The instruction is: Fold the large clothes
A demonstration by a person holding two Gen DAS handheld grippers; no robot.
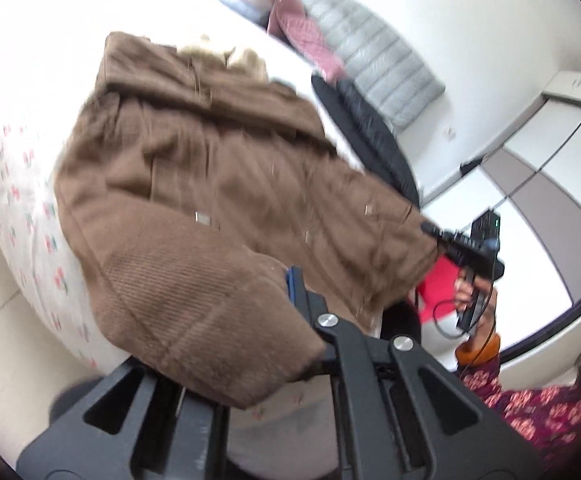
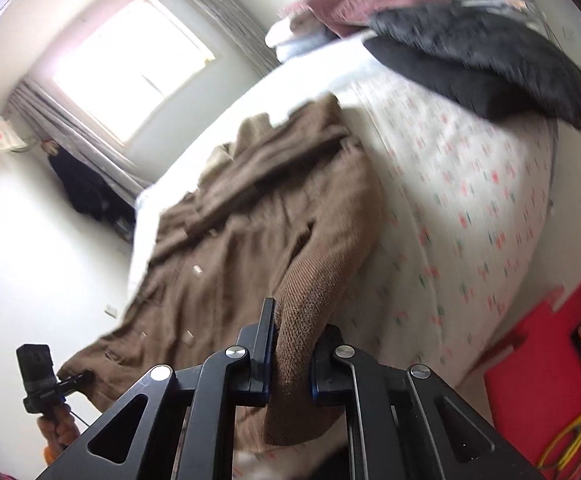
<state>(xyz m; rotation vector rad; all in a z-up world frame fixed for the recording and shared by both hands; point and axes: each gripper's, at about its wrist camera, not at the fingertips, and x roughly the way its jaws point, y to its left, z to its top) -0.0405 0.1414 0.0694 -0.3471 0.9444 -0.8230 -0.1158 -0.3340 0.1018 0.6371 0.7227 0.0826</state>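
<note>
Now each hand-held gripper, left point(image 1: 290, 280) and right point(image 2: 290, 344), angled downward, clamps the brown coat's point(image 1: 194, 168) hem.

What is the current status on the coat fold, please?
Left gripper and right gripper shut on brown coat hem corners. Coat on bed. Nothing in the way.

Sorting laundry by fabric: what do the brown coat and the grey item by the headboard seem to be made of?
Brown coat: looks like thick matte wool or wool blend; a coarse ribbed weave shows near the cuff. Grey item: probably padded synthetic, a smooth shell stitched in puffy parallel channels; blur leaves this uncertain.
</note>
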